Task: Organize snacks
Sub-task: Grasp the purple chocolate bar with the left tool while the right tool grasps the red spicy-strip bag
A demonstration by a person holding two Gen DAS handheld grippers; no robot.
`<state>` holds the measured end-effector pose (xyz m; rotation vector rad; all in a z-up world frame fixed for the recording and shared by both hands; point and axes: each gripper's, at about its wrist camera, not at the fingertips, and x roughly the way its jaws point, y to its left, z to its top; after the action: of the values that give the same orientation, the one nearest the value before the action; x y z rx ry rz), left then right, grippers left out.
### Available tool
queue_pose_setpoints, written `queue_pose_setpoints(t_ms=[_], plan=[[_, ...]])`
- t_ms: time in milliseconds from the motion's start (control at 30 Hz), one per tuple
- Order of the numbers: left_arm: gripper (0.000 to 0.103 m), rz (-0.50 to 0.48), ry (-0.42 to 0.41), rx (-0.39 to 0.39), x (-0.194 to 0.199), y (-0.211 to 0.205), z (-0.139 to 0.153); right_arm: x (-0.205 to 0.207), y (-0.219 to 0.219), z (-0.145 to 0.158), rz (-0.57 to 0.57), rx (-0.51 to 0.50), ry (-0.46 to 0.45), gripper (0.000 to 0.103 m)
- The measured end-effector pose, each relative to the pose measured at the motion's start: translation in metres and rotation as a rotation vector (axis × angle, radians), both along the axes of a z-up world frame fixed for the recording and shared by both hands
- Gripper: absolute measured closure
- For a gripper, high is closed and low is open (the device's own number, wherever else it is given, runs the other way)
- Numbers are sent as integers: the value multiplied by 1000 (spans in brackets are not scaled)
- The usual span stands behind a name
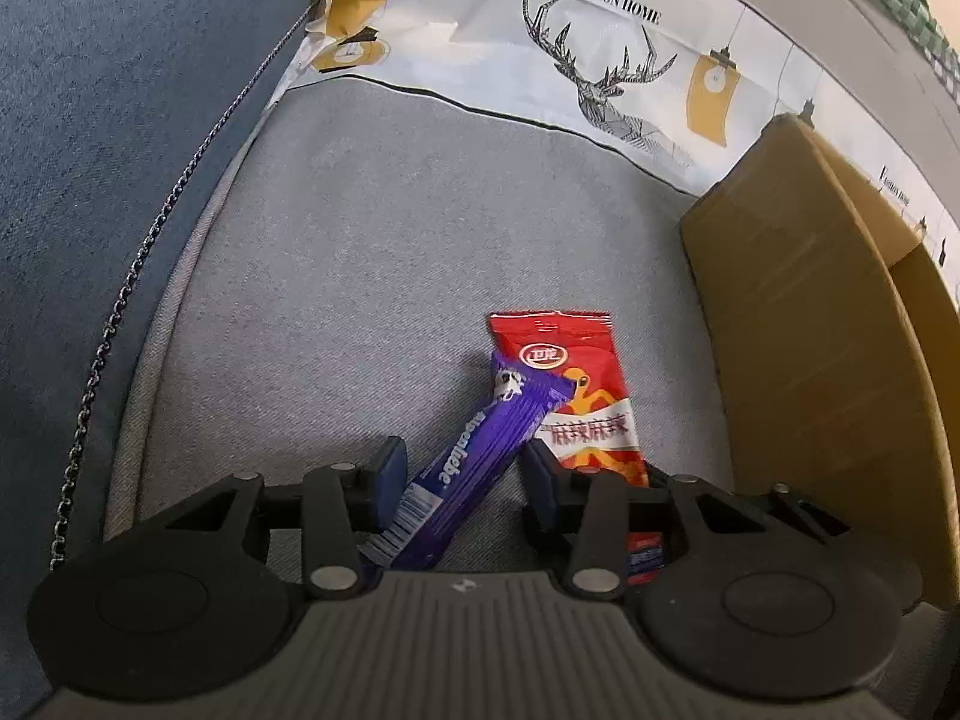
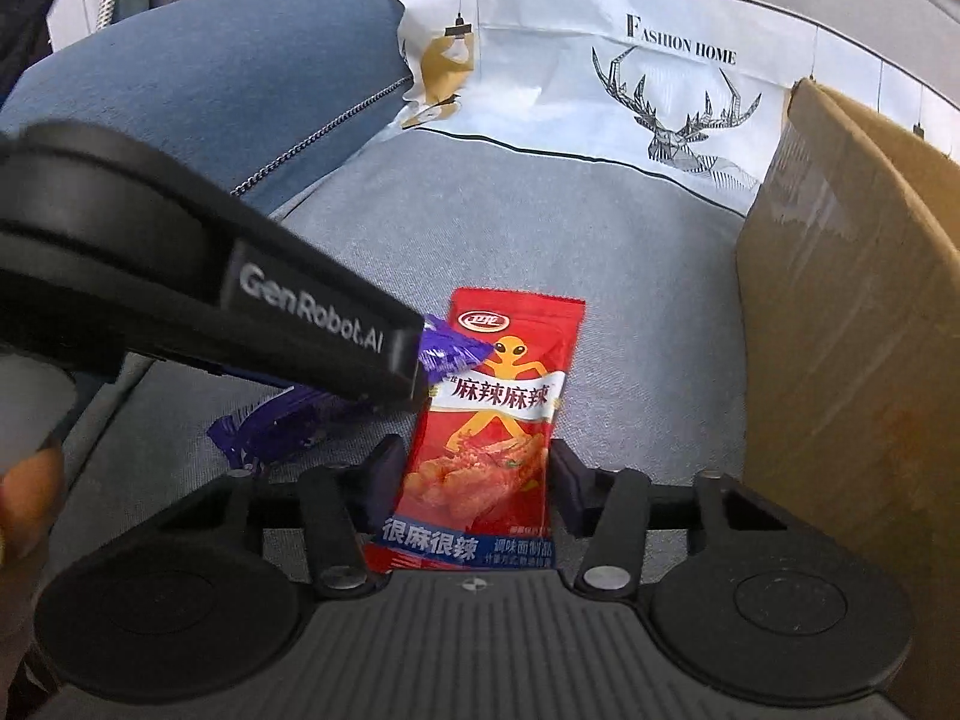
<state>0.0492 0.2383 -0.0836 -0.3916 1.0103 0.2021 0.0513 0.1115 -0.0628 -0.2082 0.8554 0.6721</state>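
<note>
Snacks lie side by side on a grey sofa cushion (image 1: 372,252), near its front edge. The purple bar (image 1: 474,450) runs at a slant, its far end resting on the upper corner of the red packet (image 1: 585,402), which lies flat just beside it on the side nearer the cardboard box (image 1: 798,348).

Left claw (image 1: 465,474) straddles the purple bar: the bar runs between the fingers, one finger close against it and a visible gap on the other side, so the claw looks partly spread, not yet pinching. Right claw (image 2: 474,480) straddles the red packet (image 2: 492,420) likewise, fingers close to both edges; whether they actually press on the wrapper I cannot tell.

By the look of it, this is the pick-up step, each claw taking one snack, with the box by the cushion's right edge the likely destination. Next comes closing firmly on each thin wrapper, then lifting the bar first, since it overlaps the packet and the left claw crosses above it.
</note>
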Motion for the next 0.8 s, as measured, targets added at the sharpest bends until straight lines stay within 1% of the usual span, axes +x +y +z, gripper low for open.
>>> queue_pose_setpoints(t_ms=[33,100,167,267,333,467,567,800], plan=[[62,-1,2,7,-1,0,1,-1,-2,1,2,0,-1,53],[83,3,9,11,-2,1,1,-2,-4,2,3,3,-3,54],[85,21,2,6,-5,5,4,-3,-5,4,4,7,0,54],[85,56,-37,0,-13,11,13,-5,-10,8,1,29,14,55],[85,71,-38,-15,-15,14,15,-6,-13,10,2,40,22,55],[84,85,9,-34,-15,17,11,-4,-14,9,11,28,56,54],[80,89,45,-34,-13,18,6,2,-13,8,12,27,72,51],[68,67,58,-13,-5,10,1,7,-10,4,-12,24,88,42]])
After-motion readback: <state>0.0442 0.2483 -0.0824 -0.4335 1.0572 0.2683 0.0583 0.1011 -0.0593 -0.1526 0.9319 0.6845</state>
